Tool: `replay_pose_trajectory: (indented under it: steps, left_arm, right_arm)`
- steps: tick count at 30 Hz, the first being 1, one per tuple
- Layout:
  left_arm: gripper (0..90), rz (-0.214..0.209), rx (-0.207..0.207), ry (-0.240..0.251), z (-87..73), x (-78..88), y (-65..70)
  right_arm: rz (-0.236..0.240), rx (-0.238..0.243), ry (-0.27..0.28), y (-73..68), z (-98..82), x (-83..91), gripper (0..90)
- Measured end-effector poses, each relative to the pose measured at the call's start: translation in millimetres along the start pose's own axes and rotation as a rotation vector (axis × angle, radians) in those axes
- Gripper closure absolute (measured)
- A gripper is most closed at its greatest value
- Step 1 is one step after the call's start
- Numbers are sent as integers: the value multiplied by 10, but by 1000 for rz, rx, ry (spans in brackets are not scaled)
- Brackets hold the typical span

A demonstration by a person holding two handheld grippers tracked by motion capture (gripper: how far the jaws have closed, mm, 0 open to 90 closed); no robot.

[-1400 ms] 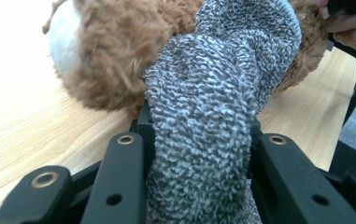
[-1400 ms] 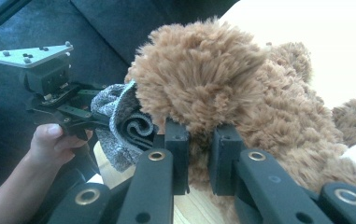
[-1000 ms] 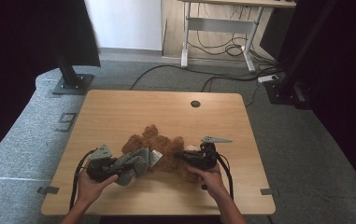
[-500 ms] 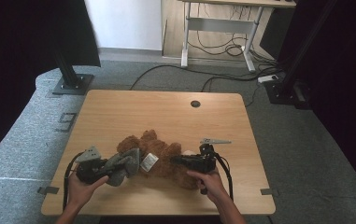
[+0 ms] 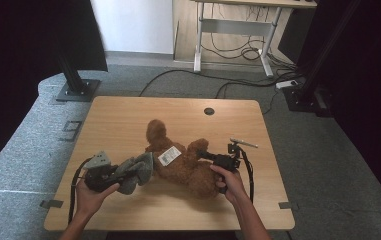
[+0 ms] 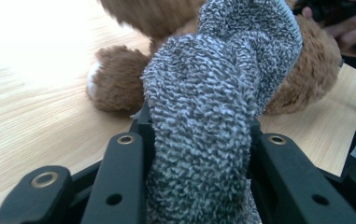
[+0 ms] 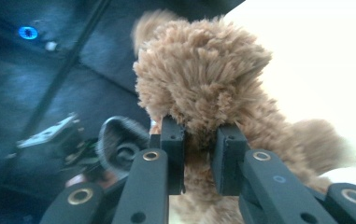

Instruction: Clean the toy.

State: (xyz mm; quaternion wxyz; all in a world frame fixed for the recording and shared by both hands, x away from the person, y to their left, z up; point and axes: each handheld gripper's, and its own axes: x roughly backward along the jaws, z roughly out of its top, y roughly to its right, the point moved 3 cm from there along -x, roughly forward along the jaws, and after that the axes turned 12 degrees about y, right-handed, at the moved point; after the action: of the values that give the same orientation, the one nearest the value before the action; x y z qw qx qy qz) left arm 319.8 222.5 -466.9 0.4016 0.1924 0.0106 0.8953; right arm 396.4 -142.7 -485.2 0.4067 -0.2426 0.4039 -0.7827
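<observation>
Left gripper (image 5: 123, 176) pinches grey sock (image 6: 217, 107), bear (image 5: 185, 165) just ahead, touching the sock. Right gripper (image 7: 199, 158) clamps bear's fur, jaws just eased slightly, fur between them; bear lies on table (image 5: 128, 115) between both grippers.

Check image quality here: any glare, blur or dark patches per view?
High view: evenly lit, black surroundings. Left gripper view: grey knitted sock sharp, light wooden table glaring top left. Right gripper view: fluffy brown plush toy soft, background blown white at right, dark at left.
</observation>
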Motion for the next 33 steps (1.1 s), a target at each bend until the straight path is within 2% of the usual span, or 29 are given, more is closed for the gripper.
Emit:
replay_pose_trajectory:
  steps: [3, 4, 5, 6, 9, 14, 17, 18, 22, 24, 28, 31, 33]
  left_arm:
    - [648, -9, -2, -5, 15, -66, 27]
    - [648, -10, -4, -6, 15, -72, 29]
    - [648, -12, -5, -8, 14, -87, 35]
    - [647, -13, -4, -11, 11, -97, 37]
    - [647, -15, -5, -18, 2, -109, 39]
    - [647, -15, -3, -16, 1, -104, 34]
    - [647, -16, -1, -16, -2, -105, 31]
    - [647, -16, 0, -17, -4, -106, 31]
    - [647, -18, 2, -22, -17, -120, 33]
    - [647, -20, 4, -27, -27, -132, 31]
    - [647, -21, 6, -30, -39, -146, 30]
    - [646, -20, 7, -30, -41, -148, 29]
    - [646, -21, 7, -29, -39, -144, 30]
  right_arm:
    - [-48, 85, 12, 12, 62, -8, 748]
    - [-81, 141, 12, -2, 79, -18, 736]
    - [-103, 175, 15, -8, 83, -23, 723]
    - [-147, 253, 21, -29, 88, -33, 718]
    - [-177, 318, 25, -50, 100, -52, 707]
    - [-190, 364, 33, -53, 89, -68, 689]
    - [-220, 416, 45, -43, 94, -77, 661]
    - [-245, 449, 49, -25, 103, -84, 645]
    - [-308, 529, 59, 35, 129, -103, 588]
    - [-327, 552, 66, 53, 150, -96, 573]
    - [-309, 559, 98, 10, 193, -49, 523]
    - [-309, 609, 83, -85, 166, -40, 475]
    - [-305, 636, 55, -154, 116, -48, 428]
